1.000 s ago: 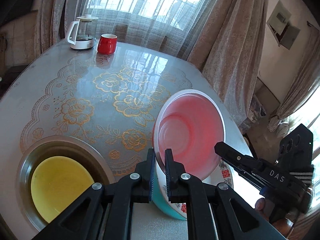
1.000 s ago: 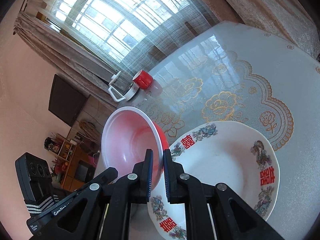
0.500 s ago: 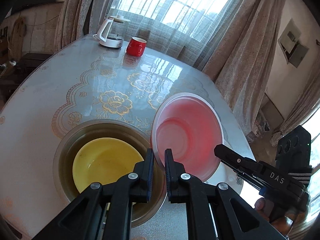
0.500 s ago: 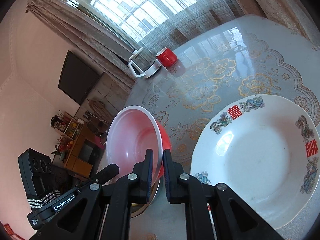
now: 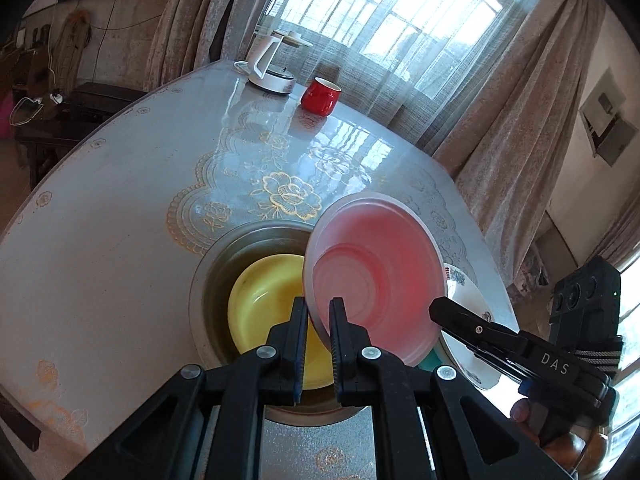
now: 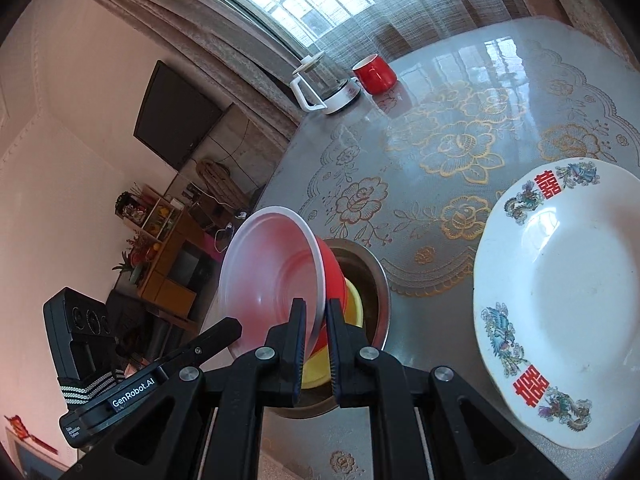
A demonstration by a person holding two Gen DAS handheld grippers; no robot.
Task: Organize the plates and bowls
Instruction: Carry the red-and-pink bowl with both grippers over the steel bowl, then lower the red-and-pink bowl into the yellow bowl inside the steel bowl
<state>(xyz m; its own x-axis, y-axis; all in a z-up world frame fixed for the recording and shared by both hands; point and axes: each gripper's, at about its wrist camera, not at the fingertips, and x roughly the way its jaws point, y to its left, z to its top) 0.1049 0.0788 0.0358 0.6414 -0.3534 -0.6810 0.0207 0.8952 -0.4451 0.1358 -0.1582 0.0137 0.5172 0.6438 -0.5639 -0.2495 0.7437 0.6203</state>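
A red bowl with a whitish inside [image 5: 376,280] [image 6: 272,272] hangs tilted in the air, held by its rim from two sides. My left gripper [image 5: 318,320] is shut on the rim's near-left edge, and my right gripper [image 6: 316,320] is shut on the opposite edge. Under it a metal basin [image 5: 208,280] [image 6: 378,280] sits on the table with a yellow bowl [image 5: 264,304] [image 6: 354,304] inside. The red bowl hovers over the basin's right half in the left wrist view. A white plate with red characters [image 6: 560,300] [image 5: 468,320] lies on the table to the right.
A red cup [image 5: 320,96] [image 6: 374,74] and a white kettle [image 5: 272,64] [image 6: 324,84] stand at the table's far edge by the curtained window. The round table [image 5: 120,200] has a floral cloth. A TV and shelves stand beyond the table's left side in the right wrist view.
Both grippers have carried the red bowl leftward, away from above the white plate and over the metal basin with the yellow bowl. Their grip stayed the same.
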